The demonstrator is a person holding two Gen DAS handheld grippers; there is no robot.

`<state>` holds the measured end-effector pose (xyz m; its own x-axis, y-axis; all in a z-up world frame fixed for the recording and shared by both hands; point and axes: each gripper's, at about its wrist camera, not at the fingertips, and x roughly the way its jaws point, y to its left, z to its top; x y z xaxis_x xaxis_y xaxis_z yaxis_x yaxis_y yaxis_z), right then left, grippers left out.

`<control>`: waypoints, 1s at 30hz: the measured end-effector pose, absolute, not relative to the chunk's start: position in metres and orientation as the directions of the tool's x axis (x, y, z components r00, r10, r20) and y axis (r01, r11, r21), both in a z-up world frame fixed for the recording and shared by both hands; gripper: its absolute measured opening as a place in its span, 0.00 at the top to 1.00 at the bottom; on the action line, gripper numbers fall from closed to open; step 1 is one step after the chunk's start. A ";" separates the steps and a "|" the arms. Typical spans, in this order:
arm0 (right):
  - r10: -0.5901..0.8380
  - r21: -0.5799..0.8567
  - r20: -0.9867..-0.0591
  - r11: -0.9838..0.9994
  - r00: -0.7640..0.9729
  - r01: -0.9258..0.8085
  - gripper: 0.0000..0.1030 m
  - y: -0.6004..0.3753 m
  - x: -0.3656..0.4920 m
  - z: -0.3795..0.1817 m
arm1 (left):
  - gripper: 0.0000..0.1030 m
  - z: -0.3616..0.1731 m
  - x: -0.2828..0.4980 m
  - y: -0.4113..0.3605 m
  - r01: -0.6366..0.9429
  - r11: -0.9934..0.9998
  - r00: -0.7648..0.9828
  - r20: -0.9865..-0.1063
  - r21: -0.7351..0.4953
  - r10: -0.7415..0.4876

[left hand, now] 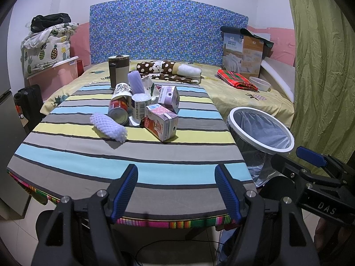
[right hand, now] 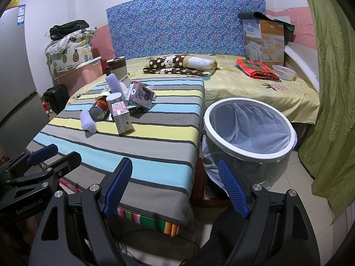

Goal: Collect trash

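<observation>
A pile of trash sits mid-table on the striped cloth [left hand: 93, 155]: a red milk carton [left hand: 160, 123], a purple carton [left hand: 169, 98], a red tin can [left hand: 118, 109], a white can [left hand: 139, 107], a white foam net [left hand: 108, 127] and a lilac foam sleeve [left hand: 135, 82]. The white-rimmed bin [left hand: 260, 128] with a blue liner stands right of the table. My left gripper [left hand: 176, 190] is open over the table's near edge, well short of the pile. My right gripper [right hand: 175, 188] is open at the table's near right corner, beside the bin [right hand: 249, 130]. The same pile [right hand: 119, 110] lies far left.
A bed [left hand: 244, 93] with folded blankets, a red plaid cloth [left hand: 236, 78], a bowl and a quilt box [left hand: 243, 53] lies behind the table. A brown canister [left hand: 118, 71] stands at the table's far edge. A green curtain [left hand: 321, 66] hangs right; a fridge [right hand: 15, 77] stands left.
</observation>
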<state>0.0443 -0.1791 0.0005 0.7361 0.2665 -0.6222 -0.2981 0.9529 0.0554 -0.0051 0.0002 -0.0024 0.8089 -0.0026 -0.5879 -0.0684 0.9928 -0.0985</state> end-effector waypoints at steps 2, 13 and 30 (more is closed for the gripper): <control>0.267 0.056 -0.623 0.953 0.735 -0.298 0.22 -0.179 0.046 0.000 | 0.29 -0.002 -0.004 0.000 -0.069 0.993 0.809 -0.588 -0.097 -0.001; 0.268 0.055 -0.634 0.951 0.725 -0.304 0.22 -0.177 0.052 -0.005 | 0.29 -0.018 0.007 0.000 -0.078 0.992 0.803 -0.596 -0.098 0.004; 0.359 0.081 -0.643 0.910 0.676 -0.406 0.22 -0.157 0.088 -0.008 | 0.29 -0.033 0.050 0.039 -0.160 0.980 0.755 -0.654 -0.121 0.043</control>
